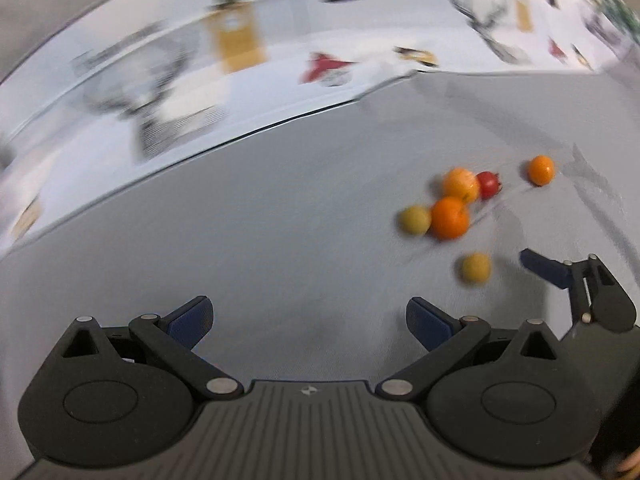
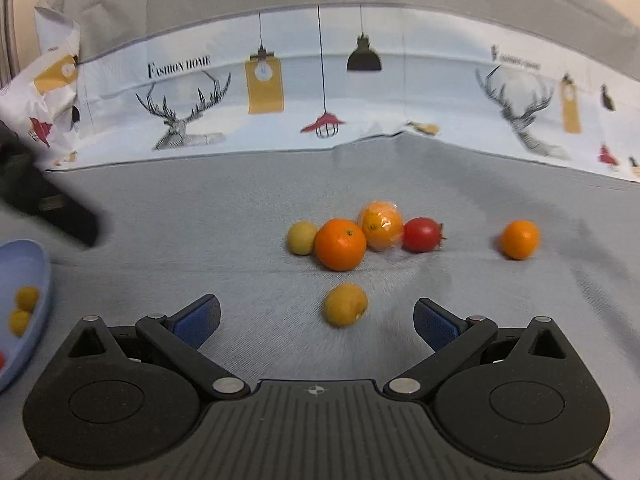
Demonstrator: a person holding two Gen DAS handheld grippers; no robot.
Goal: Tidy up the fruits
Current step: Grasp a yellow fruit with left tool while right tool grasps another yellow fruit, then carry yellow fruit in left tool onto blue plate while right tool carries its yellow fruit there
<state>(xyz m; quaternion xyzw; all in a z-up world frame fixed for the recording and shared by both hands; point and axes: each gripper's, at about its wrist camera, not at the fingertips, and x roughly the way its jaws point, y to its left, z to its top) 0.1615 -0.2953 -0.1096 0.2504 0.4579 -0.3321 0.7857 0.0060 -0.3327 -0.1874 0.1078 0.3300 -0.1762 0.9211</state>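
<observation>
Grey cloth (image 2: pixel 200 216) bears scattered fruit (image 2: pixel 340 244) (blue plate (image 2: pixel 38 280) leftward); both grippers' fingers (image 2: pixel 198 320) released.

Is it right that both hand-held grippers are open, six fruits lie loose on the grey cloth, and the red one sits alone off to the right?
Not quite: in the right wrist view the red fruit touches the wrapped orange in the cluster; the fruit alone on the right is a small orange. The rest holds.
</observation>
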